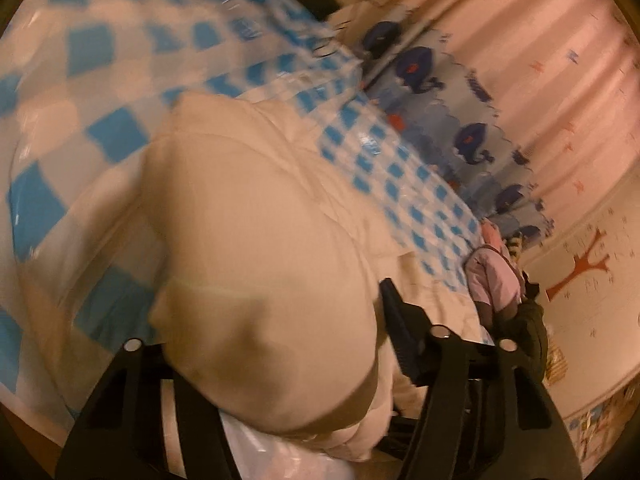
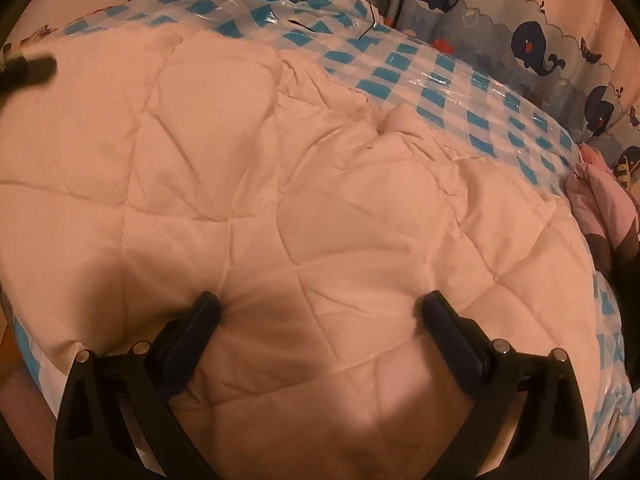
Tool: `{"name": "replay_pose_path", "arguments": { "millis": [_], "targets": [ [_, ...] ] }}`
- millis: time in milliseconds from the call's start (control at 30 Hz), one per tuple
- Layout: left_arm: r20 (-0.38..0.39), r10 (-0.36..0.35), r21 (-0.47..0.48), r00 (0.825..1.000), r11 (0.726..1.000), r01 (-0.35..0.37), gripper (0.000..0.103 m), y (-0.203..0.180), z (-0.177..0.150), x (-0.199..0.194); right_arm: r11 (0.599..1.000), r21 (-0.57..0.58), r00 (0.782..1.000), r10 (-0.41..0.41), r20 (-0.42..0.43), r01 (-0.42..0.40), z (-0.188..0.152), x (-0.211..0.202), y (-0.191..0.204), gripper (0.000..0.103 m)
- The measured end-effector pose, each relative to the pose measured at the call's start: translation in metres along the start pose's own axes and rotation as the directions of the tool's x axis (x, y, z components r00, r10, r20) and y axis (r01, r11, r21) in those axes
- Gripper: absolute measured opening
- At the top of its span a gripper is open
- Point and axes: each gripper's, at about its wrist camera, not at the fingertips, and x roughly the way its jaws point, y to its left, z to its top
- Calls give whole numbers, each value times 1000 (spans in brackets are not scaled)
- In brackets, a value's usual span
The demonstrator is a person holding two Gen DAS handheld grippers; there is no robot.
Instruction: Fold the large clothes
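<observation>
Surface: a bed-like top covered by a glossy blue-and-white checked plastic sheet (image 2: 404, 68).
Room: a curtain printed with dark whales (image 2: 532, 46) hangs along the far edge; a pink curtain (image 1: 532, 52) and a wall with a red tree sticker (image 1: 580, 268) show in the left wrist view.
Side items: a pink garment (image 2: 600, 208) lies at the far right edge of the sheet, next to dark cloth.
Task item: a cream quilted comforter (image 2: 248, 184) lies spread over the near part of the sheet (diamond stitching, creased toward its far edge).
Right gripper (image 2: 320, 304): its 2 fingers stand wide apart, tips pressed onto the comforter, nothing clamped between them.
Left gripper (image 1: 280, 340): raised over the sheet; a bulging fold of the comforter (image 1: 256, 240) fills the gap and hides 1 finger, so grip width cannot be told (frame is motion-blurred).
Left gripper as seen from the right: a dark blurred shape at the far left edge, over the comforter.
Containers: 0 in view.
</observation>
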Motion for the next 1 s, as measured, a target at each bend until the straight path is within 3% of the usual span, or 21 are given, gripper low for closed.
{"name": "replay_pose_path", "arguments": {
  "millis": [200,367,433,467,500,533,567,633,700,733,767,800,833,900,967,1000],
  "targets": [
    [18,-42,195,999,980,38,45,-75,1,-8,999,30,998,32,57,-34,-8,-2,-8,97],
    [23,-62,409,998,912,47,42,-153,-11,-8,986,85,985,133,114,-143,-23,-32,-38,97],
    [17,-62,494,998,868,46,42,-183,-20,-3,954,183,956,198,216,-238,-40,-60,-67,97],
    [15,-61,524,998,851,44,42,-195,-25,0,890,273,913,288,288,-367,-55,-71,-94,97],
    [9,-55,567,998,823,41,42,-209,-33,4,789,348,849,387,359,-507,-70,-73,-121,97],
    [2,-53,594,999,803,41,42,-219,-40,7,691,413,799,440,409,-593,-84,-70,-143,96],
    [-8,-51,632,999,773,45,42,-234,-51,14,538,495,731,495,470,-683,-104,-59,-172,96],
    [-34,-33,704,999,709,47,42,-266,-77,30,222,498,525,576,627,-838,-134,-37,-209,96],
    [-58,-9,767,998,640,50,42,-291,-106,48,-50,431,337,544,769,-901,-159,-25,-238,96],
    [-78,6,794,997,605,59,42,-301,-123,62,-144,395,275,509,816,-907,-169,-22,-248,96],
    [-106,28,810,994,582,71,42,-307,-137,75,-227,360,229,453,862,-905,-182,-19,-261,96],
    [-142,58,829,988,552,86,42,-313,-153,92,-256,343,212,428,879,-904,-189,-17,-269,96],
    [-158,77,844,984,529,95,43,-316,-167,102,-265,340,213,411,886,-902,-196,-17,-279,96],
    [-165,119,897,979,431,99,47,-320,-203,127,-224,378,263,417,870,-898,-202,-20,-292,96],
    [-153,123,918,981,385,95,48,-321,-222,130,-167,445,334,449,829,-880,-205,-24,-301,96],
    [-157,117,917,981,385,101,49,-321,-224,129,-117,477,377,463,802,-871,-204,-29,-306,96]
  ]
}}
